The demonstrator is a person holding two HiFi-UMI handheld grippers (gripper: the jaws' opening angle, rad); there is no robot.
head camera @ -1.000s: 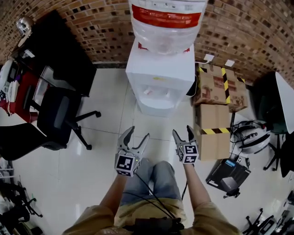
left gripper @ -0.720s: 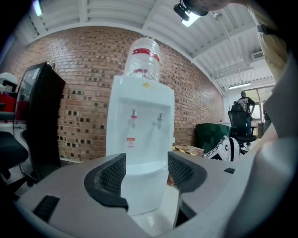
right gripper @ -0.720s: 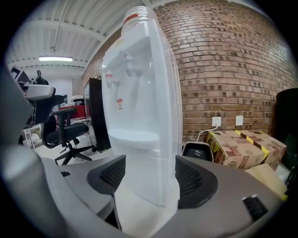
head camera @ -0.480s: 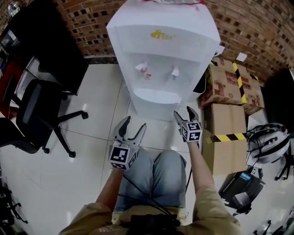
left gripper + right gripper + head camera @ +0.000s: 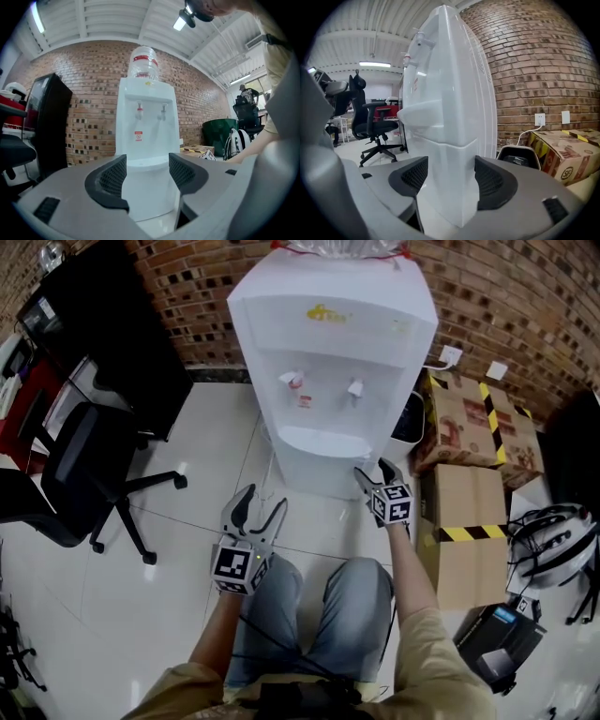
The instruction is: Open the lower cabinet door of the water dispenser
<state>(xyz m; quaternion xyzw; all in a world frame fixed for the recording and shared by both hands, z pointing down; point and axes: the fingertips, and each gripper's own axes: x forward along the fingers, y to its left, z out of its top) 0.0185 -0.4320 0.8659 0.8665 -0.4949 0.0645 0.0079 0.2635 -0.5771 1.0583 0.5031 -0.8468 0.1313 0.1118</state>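
The right claw (image 5: pixel 373 472), its jaws apart and just narrowing with the corner of the dispenser (image 5: pixel 328 362) lined up between them unclamped, is hovering nearest the lower door (image 5: pixel 146 190), which is lying just beyond and to its left, while the left claw (image 5: pixel 262 500) is gaping empty farther back.

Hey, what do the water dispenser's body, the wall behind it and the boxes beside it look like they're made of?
Water dispenser: likely white plastic, smooth and slightly glossy, with moulded edges.
Wall: bare red-brown brick, mortar joints visible.
Boxes: brown cardboard, matte, with yellow-and-black tape.
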